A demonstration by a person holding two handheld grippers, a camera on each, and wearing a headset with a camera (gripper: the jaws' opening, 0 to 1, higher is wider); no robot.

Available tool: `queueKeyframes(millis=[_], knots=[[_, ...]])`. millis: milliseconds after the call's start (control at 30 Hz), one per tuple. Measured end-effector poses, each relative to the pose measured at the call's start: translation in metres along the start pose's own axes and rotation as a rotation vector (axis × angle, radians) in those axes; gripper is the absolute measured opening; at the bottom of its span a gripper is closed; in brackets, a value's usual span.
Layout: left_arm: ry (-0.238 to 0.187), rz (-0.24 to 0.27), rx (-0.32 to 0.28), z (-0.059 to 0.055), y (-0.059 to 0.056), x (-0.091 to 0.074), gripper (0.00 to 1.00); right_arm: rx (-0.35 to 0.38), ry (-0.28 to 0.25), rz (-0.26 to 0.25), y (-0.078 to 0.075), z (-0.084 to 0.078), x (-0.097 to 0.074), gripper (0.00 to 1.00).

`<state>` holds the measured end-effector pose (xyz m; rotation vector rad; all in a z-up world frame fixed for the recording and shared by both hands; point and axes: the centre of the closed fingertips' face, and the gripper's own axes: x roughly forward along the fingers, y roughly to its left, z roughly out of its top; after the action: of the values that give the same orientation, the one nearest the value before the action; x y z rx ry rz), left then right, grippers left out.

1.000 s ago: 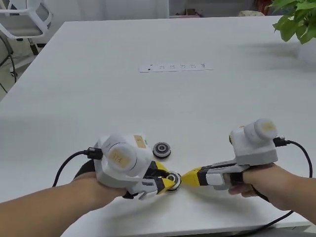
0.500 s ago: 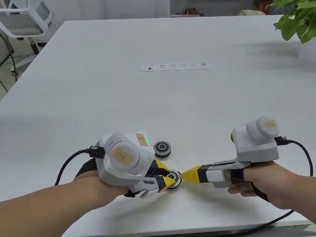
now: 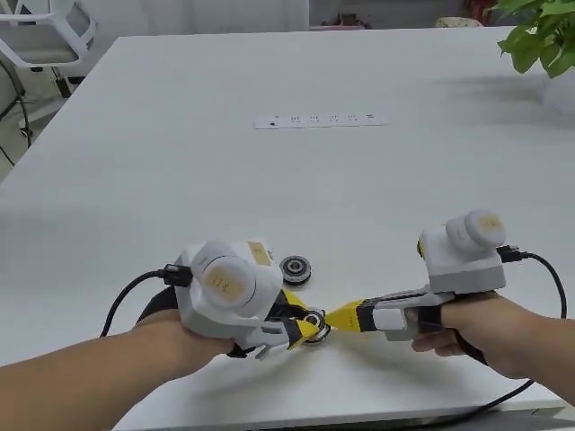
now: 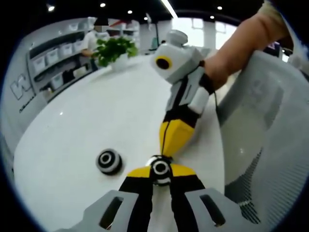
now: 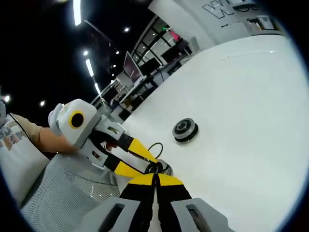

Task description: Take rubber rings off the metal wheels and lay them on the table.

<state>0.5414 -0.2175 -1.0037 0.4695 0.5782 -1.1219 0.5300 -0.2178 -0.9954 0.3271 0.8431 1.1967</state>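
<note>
A small metal wheel is held just above the white table near its front edge, with my left gripper shut on it. In the left gripper view the wheel sits between my yellow fingertips. My right gripper meets it from the right, jaws shut. The right gripper view shows a thin black rubber ring looping up from the wheel, pinched at my right gripper's tips. A second wheel with its black ring on lies just behind.
A white power strip lies at the table's middle. A green plant stands at the far right corner and an office chair at the far left. The front table edge runs just below both hands.
My right gripper has edged a little to the left against the held wheel. The left gripper and the loose wheel have stayed where they were.
</note>
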Motion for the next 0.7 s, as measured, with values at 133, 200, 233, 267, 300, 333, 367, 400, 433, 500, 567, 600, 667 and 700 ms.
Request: queueKeyframes(millis=[133,200,233,267,300,333,367,400,433,500,567,600,667,700], knots=[[-0.001,0.0,0.002,0.0,-0.0001,0.0,0.12,-0.004,0.005,0.003,0.0007,0.0005,0.0013,0.0],[0.0,-0.001,0.004,-0.0001,-0.0001,-0.0001,0.12,0.0,0.003,0.006,0.0008,0.0007,0.0012,0.0],[-0.001,-0.001,0.004,-0.0001,0.0,-0.0001,0.12,0.0,0.003,0.008,0.0012,0.0008,0.0012,0.0],[-0.002,-0.002,0.005,0.0,0.0,-0.0001,0.12,0.004,0.003,0.011,0.0011,0.0009,0.0013,0.0],[-0.002,-0.002,0.005,-0.0002,0.0,0.0,0.12,0.005,0.003,0.012,0.0013,0.001,0.0015,0.0],[-0.002,-0.002,0.006,-0.0003,0.0,0.0,0.12,0.006,0.003,0.016,0.0019,0.0011,0.0018,0.0],[-0.002,-0.002,0.006,-0.0002,-0.0001,0.0,0.12,0.005,0.003,0.019,0.0026,0.0013,0.0021,0.0],[-0.003,-0.002,0.006,-0.0001,-0.0001,0.0,0.12,0.002,0.001,0.021,0.0032,0.0017,0.0024,0.0],[-0.003,-0.002,0.006,-0.0002,0.0,0.0,0.12,0.001,0.002,0.022,0.0036,0.0017,0.0027,0.0],[-0.003,-0.002,0.007,-0.0002,0.0,-0.0001,0.12,0.005,-0.001,0.025,0.0016,0.0026,0.0025,0.0],[-0.004,-0.002,0.006,-0.0003,0.0,-0.0001,0.12,0.018,-0.007,0.03,0.0006,0.0033,0.0018,0.0],[-0.004,-0.002,0.006,-0.0003,0.0,-0.0001,0.12,0.022,-0.011,0.033,0.0008,0.0041,0.0017,0.0],[-0.005,0.0,0.007,-0.0002,0.0,-0.0002,0.12,0.02,-0.011,0.036,0.0003,0.0043,0.002,0.0],[-0.005,-0.001,0.007,-0.0002,-0.0001,-0.0003,0.12,0.021,-0.013,0.04,0.0008,0.0047,0.0022,0.0]])
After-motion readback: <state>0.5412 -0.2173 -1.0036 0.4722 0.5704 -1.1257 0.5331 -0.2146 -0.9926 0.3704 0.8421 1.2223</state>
